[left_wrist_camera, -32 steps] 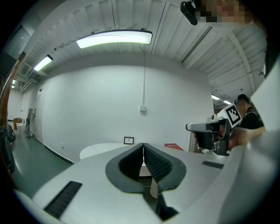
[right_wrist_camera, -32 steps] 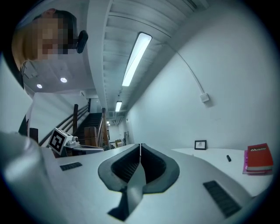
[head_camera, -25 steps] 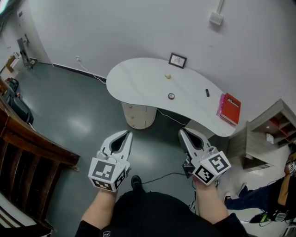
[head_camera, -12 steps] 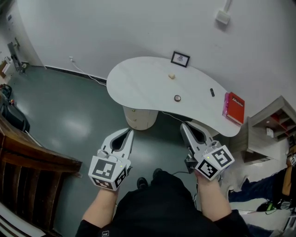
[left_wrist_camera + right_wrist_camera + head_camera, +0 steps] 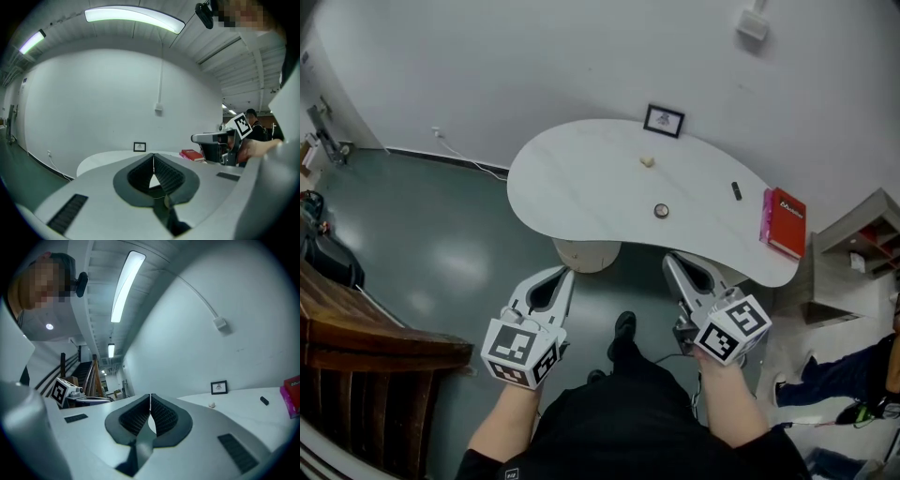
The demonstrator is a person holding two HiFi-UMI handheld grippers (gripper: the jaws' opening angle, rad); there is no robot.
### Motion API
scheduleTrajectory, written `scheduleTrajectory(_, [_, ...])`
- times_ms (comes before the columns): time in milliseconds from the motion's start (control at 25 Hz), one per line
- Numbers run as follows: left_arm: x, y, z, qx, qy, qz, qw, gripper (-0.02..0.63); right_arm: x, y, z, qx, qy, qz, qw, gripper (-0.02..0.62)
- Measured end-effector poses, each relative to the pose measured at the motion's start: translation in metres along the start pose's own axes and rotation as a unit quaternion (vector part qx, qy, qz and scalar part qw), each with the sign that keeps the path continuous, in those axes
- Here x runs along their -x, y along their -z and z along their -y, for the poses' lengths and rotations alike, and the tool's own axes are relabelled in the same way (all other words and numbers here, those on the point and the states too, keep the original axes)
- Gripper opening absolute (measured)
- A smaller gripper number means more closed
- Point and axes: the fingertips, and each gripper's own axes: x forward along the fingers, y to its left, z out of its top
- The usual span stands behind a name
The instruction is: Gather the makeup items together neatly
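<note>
While the white desk is carrying the makeup items spread apart, both grippers are hanging shut and empty off its front edge.

The left gripper is pointing toward the desk's pedestal with its jaws pressed together on nothing, and the right gripper is showing its jaws meeting the same way, its tip reaching just up to the front edge. A red book is lying at the desk's right end, and a small picture frame is standing at the back edge. A small round item is sitting near the front edge, a dark stick is lying toward the right end, and a cream lump is resting near the frame.
</note>
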Motion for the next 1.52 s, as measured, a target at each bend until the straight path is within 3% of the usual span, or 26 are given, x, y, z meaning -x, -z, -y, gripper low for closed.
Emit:
scheduleTrajectory(320, [-0.098, -0.016, -0.025, 0.01, 0.008, -0.001, 0.9999, 0.014, -0.041, -0.013, 0.082, -0.002, 0.012, -0.021, 1.0, 0.035])
scheduleTrajectory(560, [-0.166, -0.033, -0.043, 0.005, 0.012, -0.009, 0.9999, 0.014, -0.078, -0.042, 0.137, 0.011, 0.012, -0.011, 1.0, 0.035])
scheduleTrajectory(840, [-0.236, -0.05, -0.05, -0.003, 0.023, -0.019, 0.9996, 0.014, -0.097, -0.049, 0.198, -0.003, 0.024, -0.011, 1.0, 0.035])
scheduleTrajectory(1200, [-0.289, -0.053, -0.067, 0.009, 0.052, -0.038, 0.9979, 0.014, -0.128, -0.05, 0.232, -0.017, 0.043, -0.025, 0.999, 0.035])
scheduleTrajectory(1520, [-0.343, -0.052, -0.109, 0.024, 0.103, -0.047, 0.9933, 0.015, -0.168, -0.063, 0.258, -0.023, 0.097, -0.019, 0.995, 0.037])
